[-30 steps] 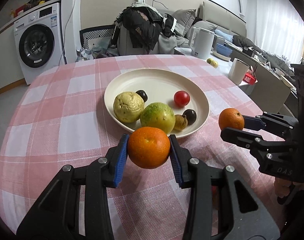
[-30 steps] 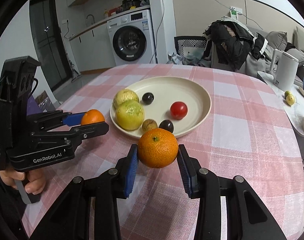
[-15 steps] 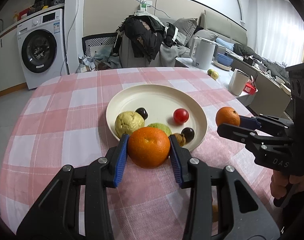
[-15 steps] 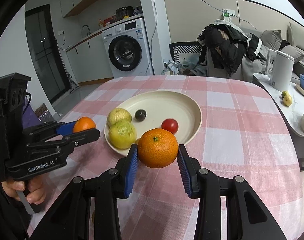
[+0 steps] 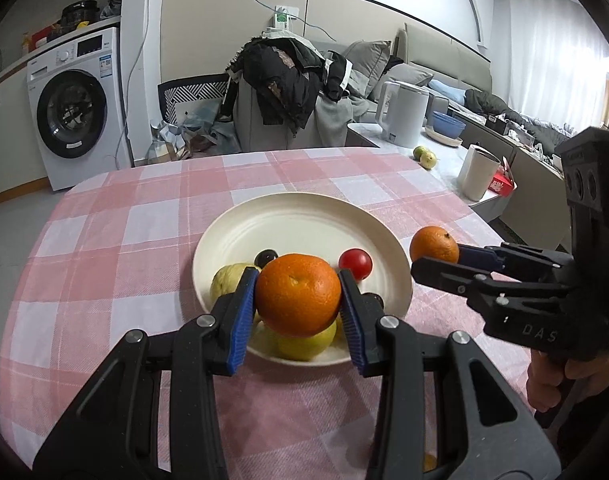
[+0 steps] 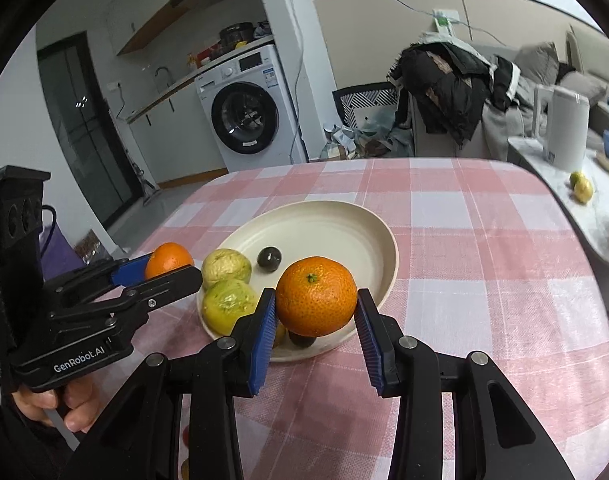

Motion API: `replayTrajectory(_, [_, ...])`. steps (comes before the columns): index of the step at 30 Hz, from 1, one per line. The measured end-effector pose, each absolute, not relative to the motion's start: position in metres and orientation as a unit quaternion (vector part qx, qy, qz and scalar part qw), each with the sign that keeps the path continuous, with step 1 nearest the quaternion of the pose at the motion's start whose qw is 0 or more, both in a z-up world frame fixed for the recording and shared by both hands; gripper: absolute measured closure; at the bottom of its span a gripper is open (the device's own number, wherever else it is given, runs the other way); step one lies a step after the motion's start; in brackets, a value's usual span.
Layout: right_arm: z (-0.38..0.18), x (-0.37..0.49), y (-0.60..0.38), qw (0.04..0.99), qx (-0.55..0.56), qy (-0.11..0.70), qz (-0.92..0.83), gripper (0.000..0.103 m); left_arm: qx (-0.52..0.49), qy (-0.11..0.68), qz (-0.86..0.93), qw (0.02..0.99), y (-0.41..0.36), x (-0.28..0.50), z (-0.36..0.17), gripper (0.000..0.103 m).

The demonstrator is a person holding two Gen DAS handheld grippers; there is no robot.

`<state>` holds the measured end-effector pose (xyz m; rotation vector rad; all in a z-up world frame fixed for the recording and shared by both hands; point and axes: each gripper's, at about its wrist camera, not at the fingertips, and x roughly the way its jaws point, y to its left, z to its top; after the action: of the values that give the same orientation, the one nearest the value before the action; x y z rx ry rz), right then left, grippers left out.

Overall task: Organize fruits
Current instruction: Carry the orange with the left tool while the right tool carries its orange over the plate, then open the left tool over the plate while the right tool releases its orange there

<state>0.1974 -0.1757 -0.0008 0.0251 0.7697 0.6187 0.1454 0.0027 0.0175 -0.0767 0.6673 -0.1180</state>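
Left gripper [image 5: 298, 312]: blue pads clamped on an orange [image 5: 298, 294], fruit held off the cloth, hanging over the near rim of the cream plate [image 5: 304, 216]
Right gripper [image 6: 314, 324]: likewise clamped on a 2nd orange [image 6: 316, 296], green stem scar facing up, held above the plate's near-right rim; seen from the left cam it sits just off the plate's right edge

Plate contents, right cam view:
- pale yellow wrinkled fruit [image 6: 226, 266], near-left part
- green-yellow citrus [image 6: 228, 306], just nearer than the wrinkled one, touching or almost
- dark round fruit [image 6: 269, 258], toward centre
- red tomato-like fruit [image 5: 355, 264], right of centre (left cam only; hidden behind the held orange in right cam)
- another dark fruit, near rim, mostly hidden under the grippers
- far half of plate bare

Surrounds: round table w/ pink check cloth [image 6: 484, 240]; washing machine [image 6: 244, 116] far left; kettle [image 6: 562, 128] + 2 small yellow-green fruits on side counter far right, not part of this lot as far as I can judge

Step in hand (judgement): carry-to-plate, both oranges at once; neither set down yet

Next move calls for: take each orange further over the plate to open space, i.e. the bare far half, lower till fruit rests on the plate, then open the pads. Near side is crowded, so dropping there risks knocking the citrus or the small dark fruits; oranges roll, so release low. Keep the 2 grippers apart while converging on one plate
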Motion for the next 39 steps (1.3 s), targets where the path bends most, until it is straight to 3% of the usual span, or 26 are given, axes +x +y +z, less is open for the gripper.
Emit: replayTrajectory(39, [-0.025, 0.216, -0.167, 0.877, -0.003, 0.383, 0.29, 0.061, -0.006, 0.342, -0.063, 0.937, -0.02, 0.187, -0.02, 0.066])
